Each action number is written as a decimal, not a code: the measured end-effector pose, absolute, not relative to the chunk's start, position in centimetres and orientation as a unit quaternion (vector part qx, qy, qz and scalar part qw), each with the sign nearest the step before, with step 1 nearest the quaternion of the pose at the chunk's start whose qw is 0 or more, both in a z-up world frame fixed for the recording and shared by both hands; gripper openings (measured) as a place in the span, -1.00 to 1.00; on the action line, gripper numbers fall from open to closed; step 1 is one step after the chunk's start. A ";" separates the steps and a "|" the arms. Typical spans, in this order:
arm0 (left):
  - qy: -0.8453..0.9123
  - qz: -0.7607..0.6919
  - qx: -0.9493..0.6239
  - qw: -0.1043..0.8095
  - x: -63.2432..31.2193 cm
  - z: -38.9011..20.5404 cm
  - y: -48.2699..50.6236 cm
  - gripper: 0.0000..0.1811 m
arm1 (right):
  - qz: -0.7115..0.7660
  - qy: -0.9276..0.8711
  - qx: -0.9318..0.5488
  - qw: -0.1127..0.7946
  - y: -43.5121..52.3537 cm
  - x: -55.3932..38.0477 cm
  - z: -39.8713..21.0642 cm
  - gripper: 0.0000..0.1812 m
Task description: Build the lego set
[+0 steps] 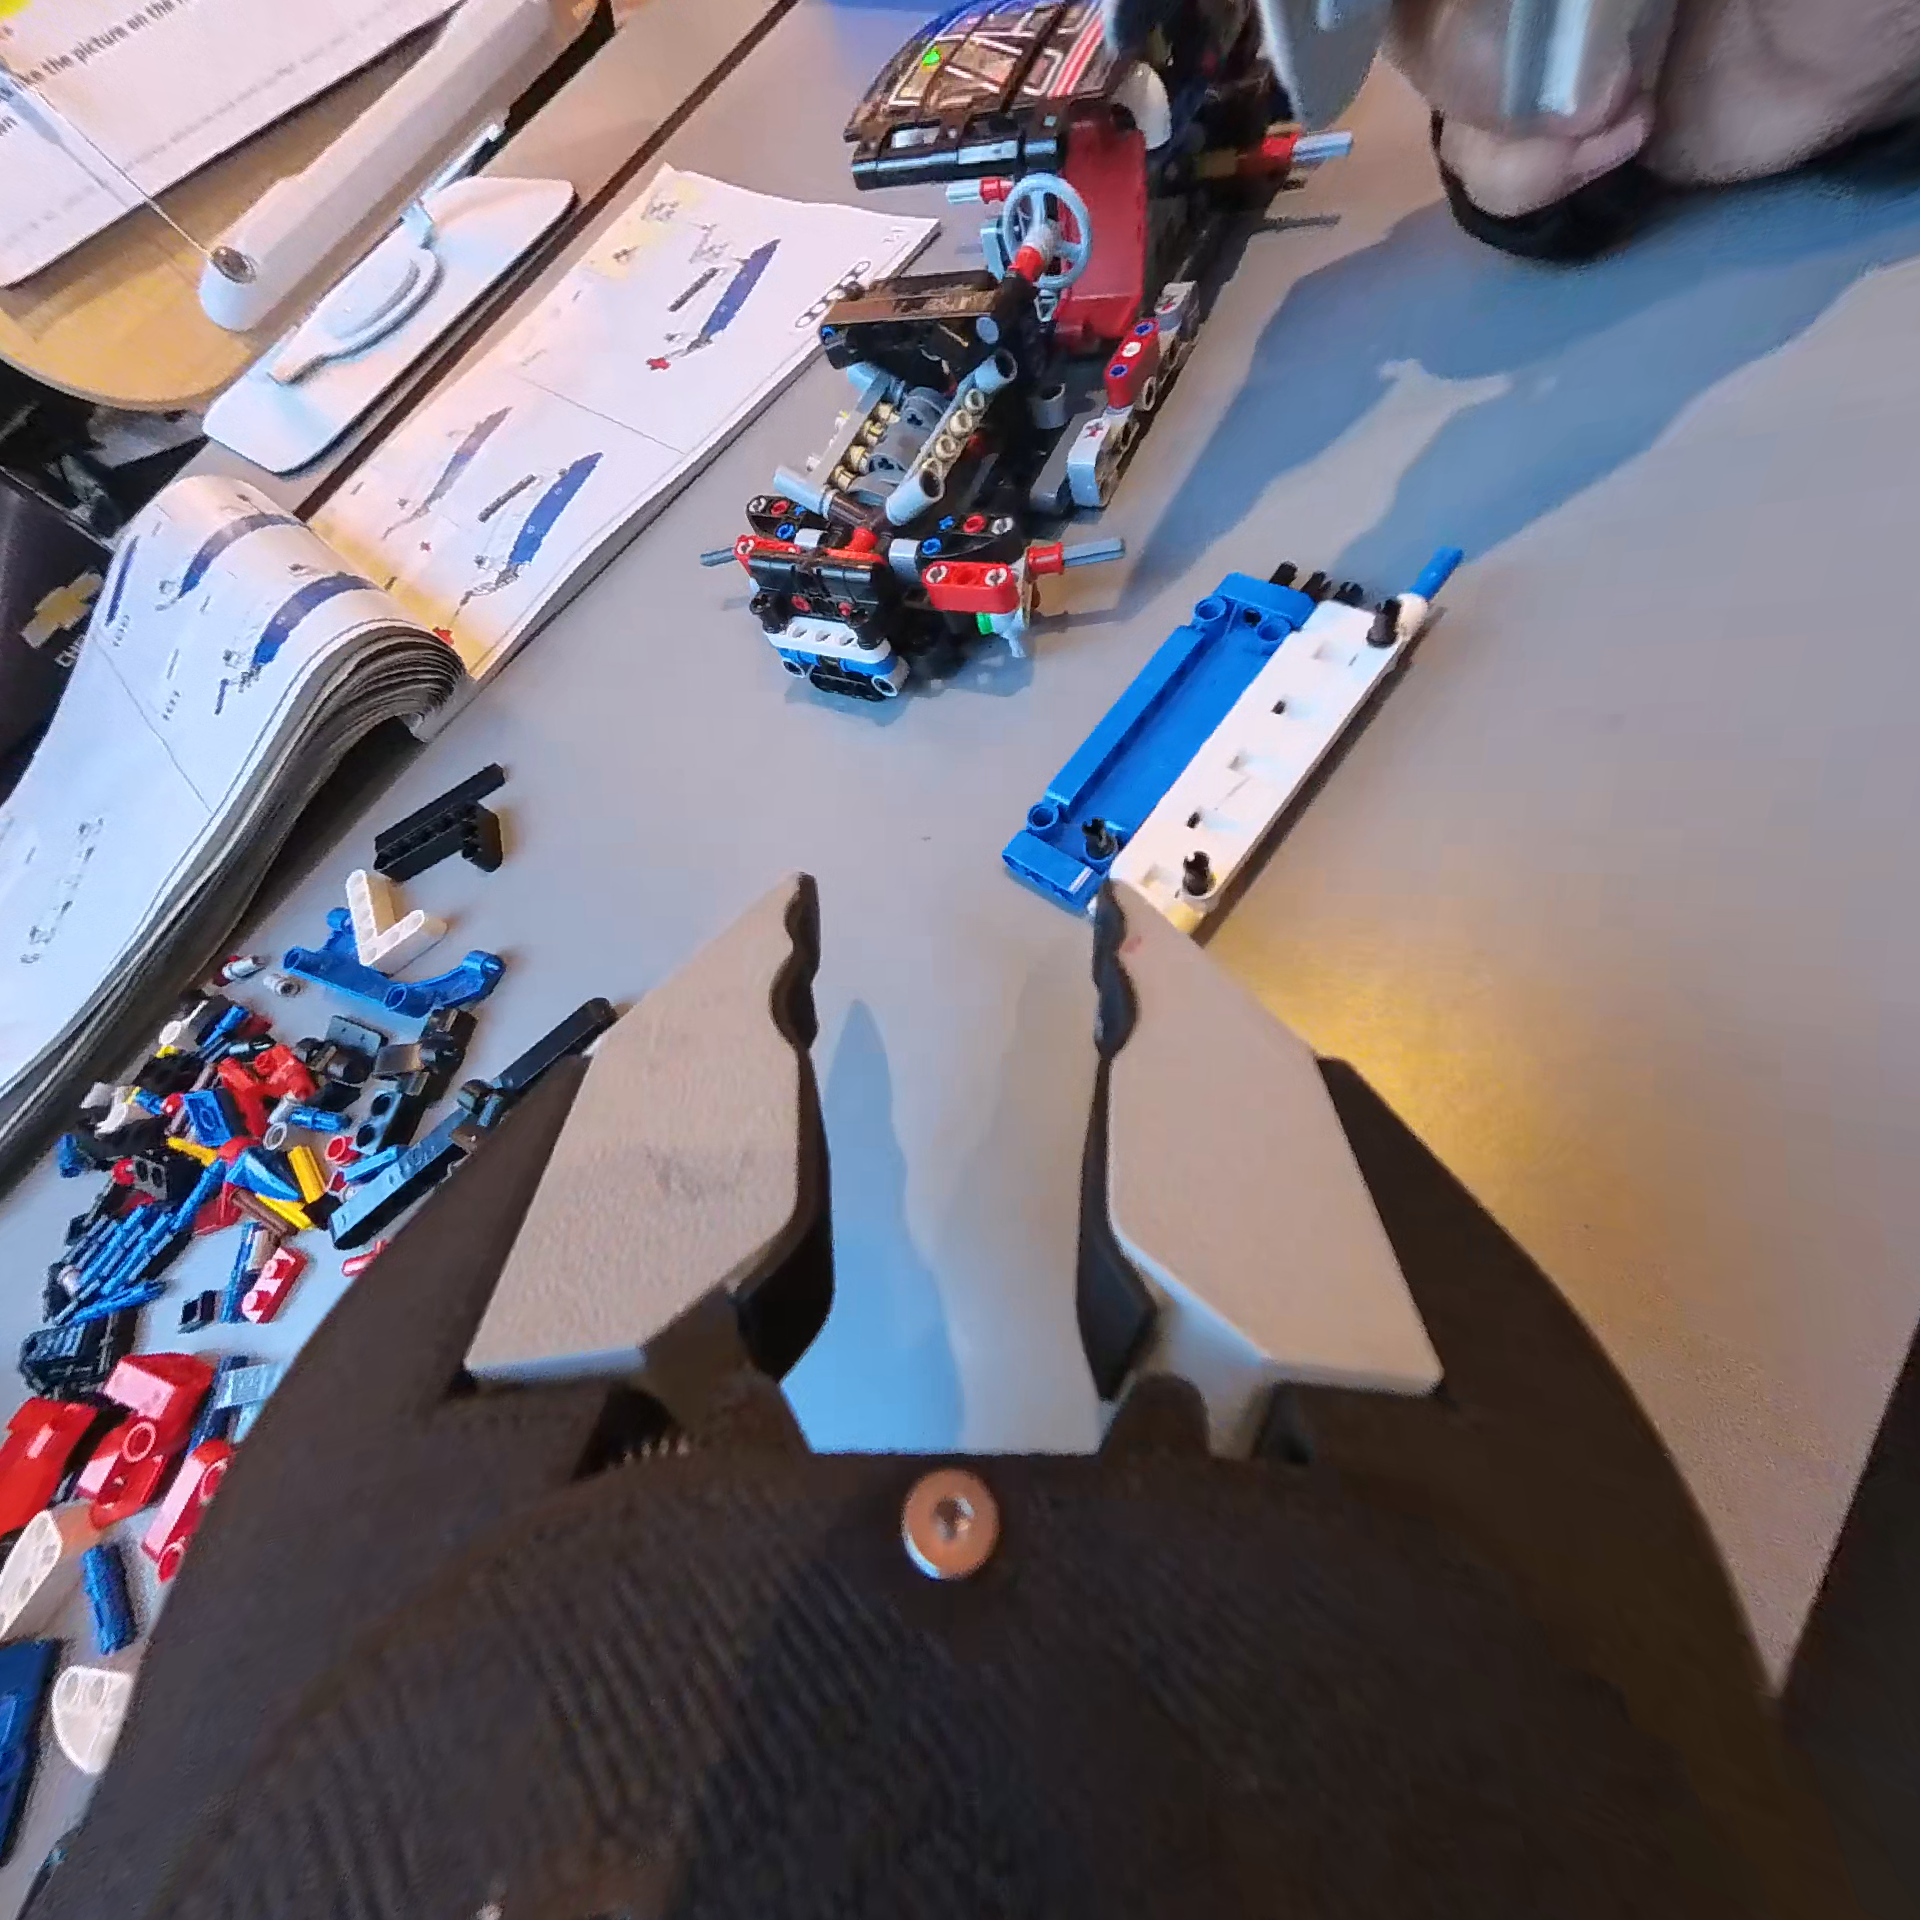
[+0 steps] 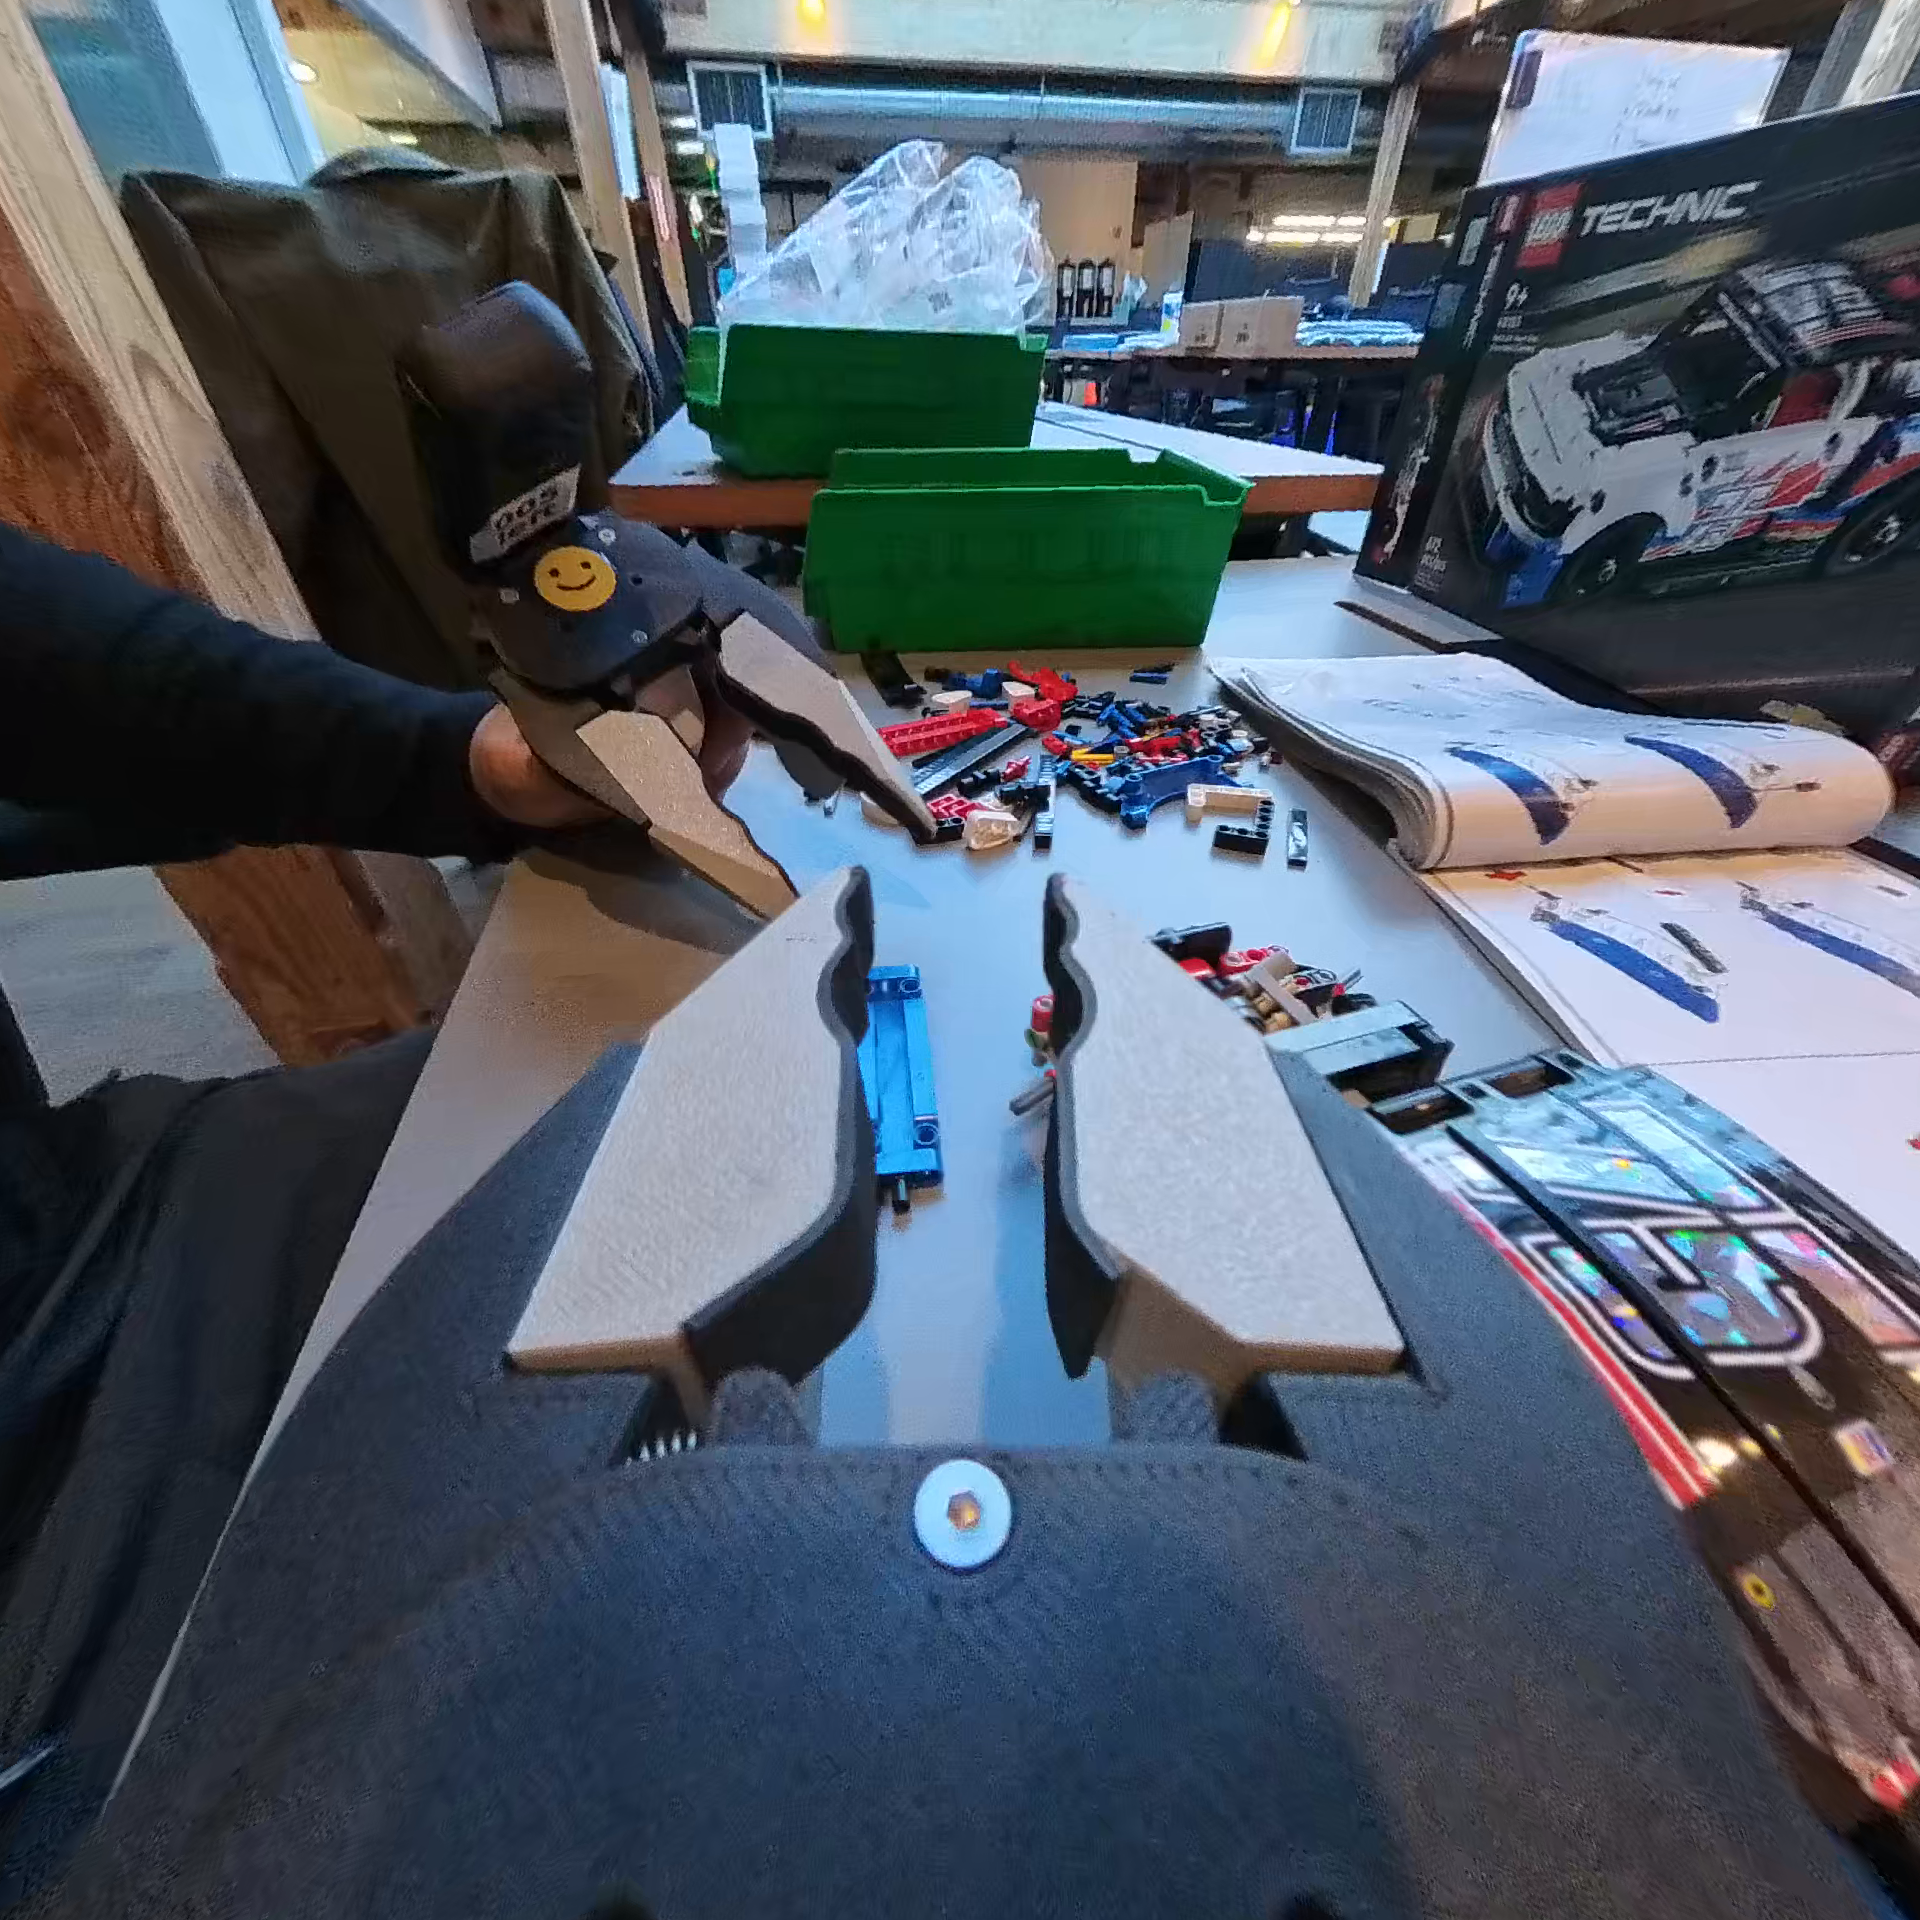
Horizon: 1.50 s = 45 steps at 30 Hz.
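Left gripper (image 1: pixel 951 914) hangs agape over the table (image 1: pixel 1558 935), blue-white panel (image 1: pixel 1216 748) just beside its tip

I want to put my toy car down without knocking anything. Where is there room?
Bare table lies right of the blue and white panel, and between it and the loose brick pile. It is crowded by that pile, the open booklet and the half-built car.

A workshop or warehouse-style workspace: at twelve o'clock in the right wrist view, exposed ductwork (image 2: pixel 1029 104) runs beneath a high ceiling, with timber posts (image 2: pixel 592 156) and rows of tables behind. Green plastic parts bins (image 2: pixel 1018 566) sit on grey worktables (image 2: pixel 1288 603).
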<state>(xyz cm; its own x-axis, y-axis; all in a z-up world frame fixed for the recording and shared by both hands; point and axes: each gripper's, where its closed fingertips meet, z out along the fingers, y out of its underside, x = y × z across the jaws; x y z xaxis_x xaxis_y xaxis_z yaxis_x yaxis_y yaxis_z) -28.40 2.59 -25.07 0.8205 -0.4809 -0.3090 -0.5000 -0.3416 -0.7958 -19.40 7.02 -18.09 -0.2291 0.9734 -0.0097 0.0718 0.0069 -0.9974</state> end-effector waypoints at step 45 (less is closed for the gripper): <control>0.339 0.044 -0.815 0.468 -27.9 -26.1 2.7 -0.50 | 0.609 -0.633 -0.384 0.285 4.0 -21.0 -18.6 -0.62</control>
